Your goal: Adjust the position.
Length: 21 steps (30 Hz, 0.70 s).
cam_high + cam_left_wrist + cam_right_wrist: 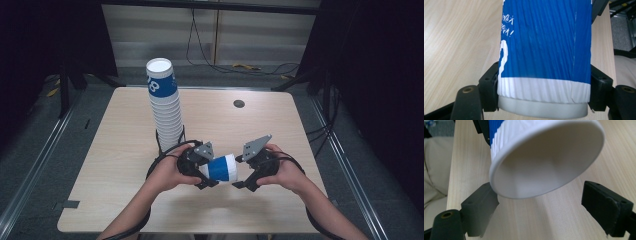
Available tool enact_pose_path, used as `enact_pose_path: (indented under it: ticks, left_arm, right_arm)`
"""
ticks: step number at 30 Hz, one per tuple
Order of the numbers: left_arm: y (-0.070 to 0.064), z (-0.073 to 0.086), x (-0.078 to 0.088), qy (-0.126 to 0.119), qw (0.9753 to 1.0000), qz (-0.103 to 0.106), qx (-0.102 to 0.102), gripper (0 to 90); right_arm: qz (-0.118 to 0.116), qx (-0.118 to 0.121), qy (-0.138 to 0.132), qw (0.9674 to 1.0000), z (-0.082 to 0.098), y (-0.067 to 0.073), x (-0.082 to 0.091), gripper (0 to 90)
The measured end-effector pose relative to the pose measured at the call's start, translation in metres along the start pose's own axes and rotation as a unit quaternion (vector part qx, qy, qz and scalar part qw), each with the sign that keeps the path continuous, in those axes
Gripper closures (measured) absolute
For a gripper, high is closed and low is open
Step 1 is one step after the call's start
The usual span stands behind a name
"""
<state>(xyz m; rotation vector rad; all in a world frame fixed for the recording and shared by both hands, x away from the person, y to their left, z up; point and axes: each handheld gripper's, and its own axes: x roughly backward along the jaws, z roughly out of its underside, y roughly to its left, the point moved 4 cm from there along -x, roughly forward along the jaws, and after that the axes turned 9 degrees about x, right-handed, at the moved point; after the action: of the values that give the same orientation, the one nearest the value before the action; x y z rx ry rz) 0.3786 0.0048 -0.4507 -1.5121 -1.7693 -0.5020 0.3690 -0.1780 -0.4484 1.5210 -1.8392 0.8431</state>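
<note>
A blue and white ribbed paper cup (222, 168) lies on its side in the air just above the wooden table (110, 165), between the two hands. My left gripper (205, 172) is shut on the cup's narrow bottom end; in the left gripper view its jaws press both sides of the cup (544, 50) near the white band. My right gripper (245, 173) faces the cup's open mouth (544, 165). Its jaws stand open on either side of the rim, the right one well apart from it.
A tall stack of the same cups (165, 105) stands upside down behind the left hand. A round cable hole (239, 103) sits near the table's far edge. Cables lie on the floor (240, 65) beyond the table.
</note>
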Motion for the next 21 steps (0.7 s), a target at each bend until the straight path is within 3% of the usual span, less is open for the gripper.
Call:
enact_pose_path:
  ticks: [6, 7, 13, 21]
  left_arm:
    - [0.003, 0.004, 0.005, -0.015, 0.9998, 0.002, 0.012, 29.0]
    - [0.004, 0.005, 0.006, -0.016, 0.9998, 0.004, 0.013, 29.0]
    - [0.006, 0.008, 0.008, -0.037, 0.9988, 0.011, 0.031, 29.0]
    - [0.008, 0.014, 0.007, -0.055, 0.9972, 0.022, 0.045, 28.9]
  right_arm:
    - [0.000, -0.021, -0.035, 0.9992, 0.005, 0.001, 0.000, 13.1]
    - [-0.001, -0.030, -0.052, 0.9982, 0.007, 0.001, 0.000, 13.1]
    - [0.000, -0.039, -0.070, 0.9968, 0.007, 0.002, -0.001, 13.1]
    - [-0.003, -0.067, -0.109, 0.9917, 0.007, 0.001, 0.001, 13.1]
